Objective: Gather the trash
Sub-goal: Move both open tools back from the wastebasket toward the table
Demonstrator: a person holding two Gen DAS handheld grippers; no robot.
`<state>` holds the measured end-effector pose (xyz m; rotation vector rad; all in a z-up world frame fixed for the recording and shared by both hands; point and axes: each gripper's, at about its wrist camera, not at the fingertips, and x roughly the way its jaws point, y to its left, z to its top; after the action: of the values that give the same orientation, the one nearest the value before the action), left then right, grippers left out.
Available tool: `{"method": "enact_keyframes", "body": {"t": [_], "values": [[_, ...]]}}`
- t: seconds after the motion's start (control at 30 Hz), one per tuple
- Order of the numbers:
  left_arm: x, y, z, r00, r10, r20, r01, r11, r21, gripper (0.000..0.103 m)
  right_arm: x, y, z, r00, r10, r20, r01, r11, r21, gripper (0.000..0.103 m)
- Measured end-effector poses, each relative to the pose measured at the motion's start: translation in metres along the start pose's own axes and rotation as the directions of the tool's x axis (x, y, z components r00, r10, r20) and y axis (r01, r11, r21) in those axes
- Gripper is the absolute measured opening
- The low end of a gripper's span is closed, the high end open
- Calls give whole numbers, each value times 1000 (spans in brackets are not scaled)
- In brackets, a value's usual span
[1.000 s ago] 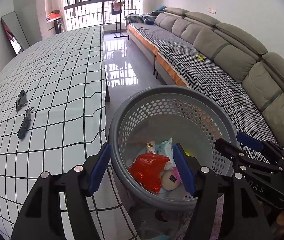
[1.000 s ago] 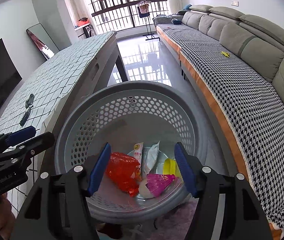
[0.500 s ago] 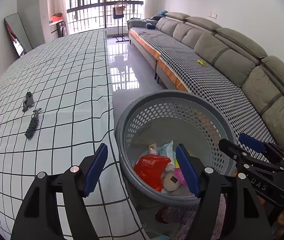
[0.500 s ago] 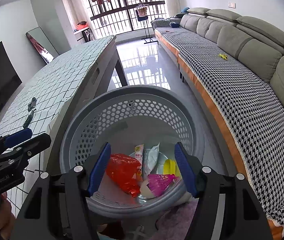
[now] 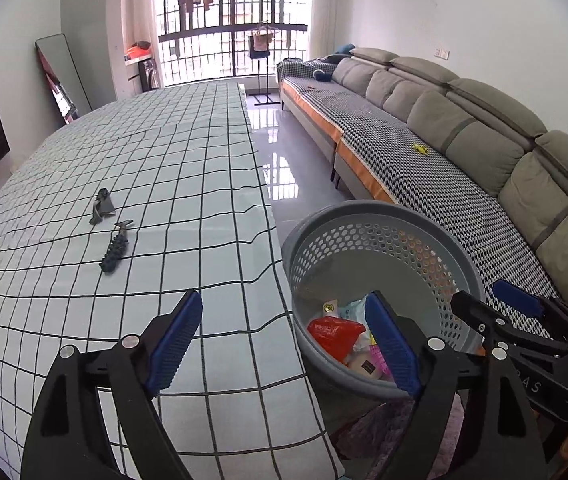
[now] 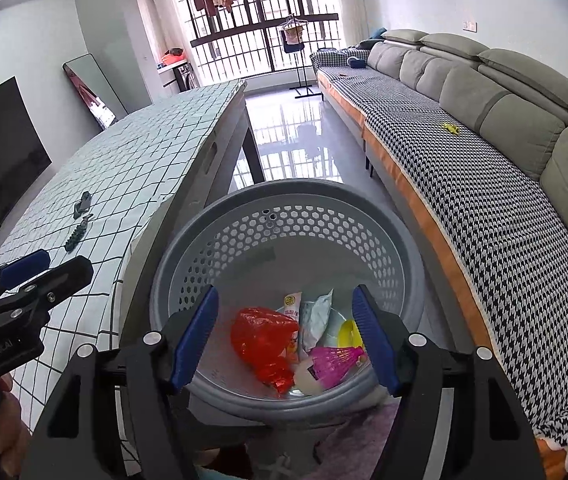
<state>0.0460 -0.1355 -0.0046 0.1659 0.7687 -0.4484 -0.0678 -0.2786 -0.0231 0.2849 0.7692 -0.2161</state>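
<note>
Both my grippers, left [image 5: 284, 344] and right [image 6: 286, 336], have empty fingers that just spread wider. Trash sits inside the basket [image 6: 219, 236]. Two dark bits [image 5: 113, 246] remain on the bench beside the basket; I'd approach low, one at a time.

Hidden and cut-off parts around the grey basket [image 6: 284, 216]

In the right wrist view, the basket's near rim is covered by the right gripper [image 6: 286, 336] and its black arms, and the trash under the red bag [image 6: 263, 336] is buried, so its kind cannot be told. In the left wrist view, the left gripper [image 5: 284, 340] has a blue pad [image 5: 392, 344] that masks part of the basket's contents. Left of the basket, two small dark things [image 5: 109, 226] on the checked table [image 5: 187, 168] are too small to identify. The sofa [image 6: 484, 168] right of the basket runs off the picture's edge.
</note>
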Motion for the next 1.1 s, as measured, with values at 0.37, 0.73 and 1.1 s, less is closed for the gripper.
{"method": "enact_keyframes", "body": {"t": [0.37, 0.73, 1.1], "values": [[-22, 36, -11, 993, 95, 63, -92, 995, -47, 95, -12, 30, -9, 1000, 7, 24, -6, 999, -39, 67], [-39, 68, -19, 984, 162, 80, -156, 985, -75, 96, -18, 75, -3, 996, 66, 53, -61, 993, -99, 69], [-46, 113, -21, 969, 235, 79, -223, 964, -143, 97, -9, 117, 11, 993, 107, 50, -98, 984, -149, 69]]}}
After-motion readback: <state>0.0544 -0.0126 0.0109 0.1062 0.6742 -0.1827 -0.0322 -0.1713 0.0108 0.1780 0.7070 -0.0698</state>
